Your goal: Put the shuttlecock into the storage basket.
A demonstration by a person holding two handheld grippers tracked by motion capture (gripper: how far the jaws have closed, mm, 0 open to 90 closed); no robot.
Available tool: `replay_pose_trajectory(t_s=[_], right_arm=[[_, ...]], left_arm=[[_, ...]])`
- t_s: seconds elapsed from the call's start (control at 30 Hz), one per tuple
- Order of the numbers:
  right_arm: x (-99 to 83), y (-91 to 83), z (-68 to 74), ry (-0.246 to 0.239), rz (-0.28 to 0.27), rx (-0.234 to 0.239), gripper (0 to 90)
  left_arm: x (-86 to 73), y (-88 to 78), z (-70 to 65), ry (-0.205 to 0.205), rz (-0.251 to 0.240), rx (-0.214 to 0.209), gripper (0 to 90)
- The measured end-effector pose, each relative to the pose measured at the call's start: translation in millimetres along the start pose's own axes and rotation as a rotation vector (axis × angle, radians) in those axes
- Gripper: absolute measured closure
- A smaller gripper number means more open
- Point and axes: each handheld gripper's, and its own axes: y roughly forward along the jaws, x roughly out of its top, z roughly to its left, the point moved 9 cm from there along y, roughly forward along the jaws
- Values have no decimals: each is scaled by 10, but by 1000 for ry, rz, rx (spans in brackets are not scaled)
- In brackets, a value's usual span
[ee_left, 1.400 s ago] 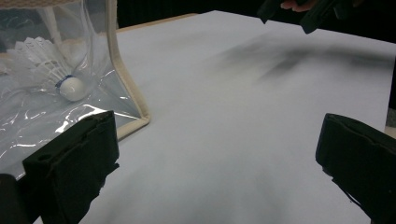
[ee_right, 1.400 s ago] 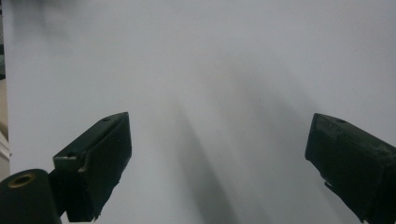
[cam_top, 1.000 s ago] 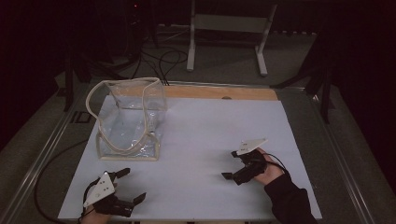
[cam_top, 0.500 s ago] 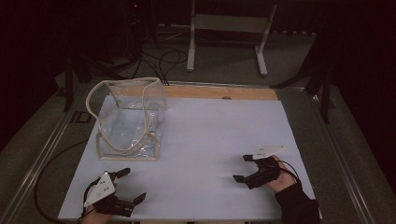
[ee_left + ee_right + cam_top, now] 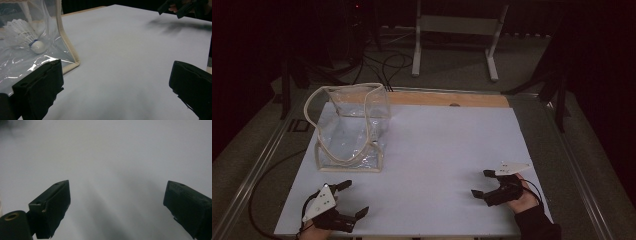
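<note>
Clear plastic bag with cream trim [image 5: 349, 127] is standing upright at about 10 o'clock on your white-covered counter [image 5: 437, 150], and there's a white feathered shuttlecock [image 5: 23, 33] lying inside it. Your left gripper [image 5: 346, 200] is down at 7 o'clock, just below the bag, jaws spread wide with nothing in them. Your right gripper [image 5: 484, 184] sits over at 4 o'clock, well apart from the bag, jaws also wide apart and empty, pointing toward 9 o'clock over bare counter.
</note>
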Motion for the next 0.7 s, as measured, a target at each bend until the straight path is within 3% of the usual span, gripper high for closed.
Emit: replay_pose_trajectory(t_s=[0.33,0.7], right_arm=[[-98,-130,-84,23,-49,-51,73],[-104,-136,-90,36,-94,-58,73]], left_arm=[[-4,7,-1,4,3,0,6],[-11,11,4,6,6,-1,6]])
